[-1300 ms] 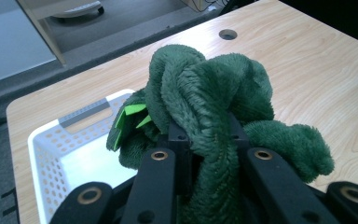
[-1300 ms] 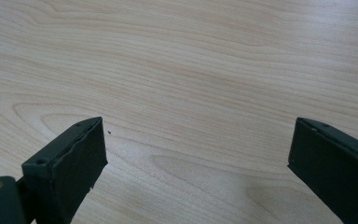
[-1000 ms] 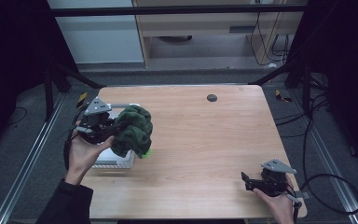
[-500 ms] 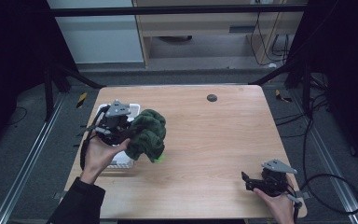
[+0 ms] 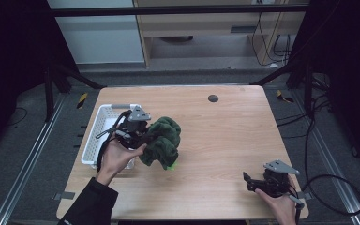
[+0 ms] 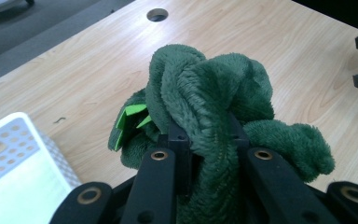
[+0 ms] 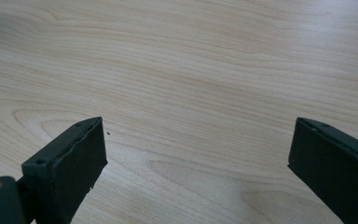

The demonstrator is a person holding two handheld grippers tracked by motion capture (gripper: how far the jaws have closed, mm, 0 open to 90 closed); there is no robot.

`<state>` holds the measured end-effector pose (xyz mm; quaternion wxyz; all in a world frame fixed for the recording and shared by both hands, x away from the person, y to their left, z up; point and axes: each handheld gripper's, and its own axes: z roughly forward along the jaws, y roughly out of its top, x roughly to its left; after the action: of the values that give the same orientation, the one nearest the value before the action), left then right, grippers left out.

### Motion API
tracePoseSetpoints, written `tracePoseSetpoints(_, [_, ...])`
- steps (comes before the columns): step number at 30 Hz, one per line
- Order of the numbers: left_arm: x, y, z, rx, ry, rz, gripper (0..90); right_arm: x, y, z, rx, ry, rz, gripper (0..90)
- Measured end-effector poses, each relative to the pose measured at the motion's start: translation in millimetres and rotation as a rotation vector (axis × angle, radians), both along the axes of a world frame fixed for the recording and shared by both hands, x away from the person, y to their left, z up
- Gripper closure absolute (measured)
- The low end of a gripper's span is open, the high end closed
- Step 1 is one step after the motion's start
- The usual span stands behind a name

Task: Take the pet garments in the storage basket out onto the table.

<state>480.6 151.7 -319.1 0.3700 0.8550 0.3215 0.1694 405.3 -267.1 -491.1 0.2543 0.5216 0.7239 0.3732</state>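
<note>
A bunched dark green fleece cloth (image 5: 163, 140) with a bright green tag (image 6: 129, 116) hangs over the table's left half, just right of a white basket (image 5: 98, 129). My left gripper (image 5: 143, 136) is shut on the cloth (image 6: 205, 107); its black jaws pinch a thick fold at the bottom of the left gripper view. My right gripper (image 5: 249, 180) rests low at the table's front right, open. In the right gripper view its jaws stand wide apart over bare wood, with the gripper's midpoint (image 7: 198, 156) above the tabletop and nothing between them.
The wooden table (image 5: 225, 136) has a round cable hole (image 5: 213, 98) near its far edge. The white perforated basket (image 6: 14, 154) sits at the table's left side. Dark frame posts and cables ring the table; cabinets stand behind it.
My left gripper has carried the green cloth to the right and a little down, off the basket and over the table. The right gripper has stayed still.
</note>
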Motion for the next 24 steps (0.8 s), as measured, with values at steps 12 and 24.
tracePoseSetpoints(12, [2.7,-24.5,-5.4,0.005,0.017,-0.044,78.7,-0.1,-0.1,0.8,0.003,-0.005,-0.003,4.1])
tracePoseSetpoints(24, [6.5,-47.8,-13.7,0.021,0.036,-0.079,78.7,-0.3,0.0,1.8,0.0,-0.012,-0.005,4.1])
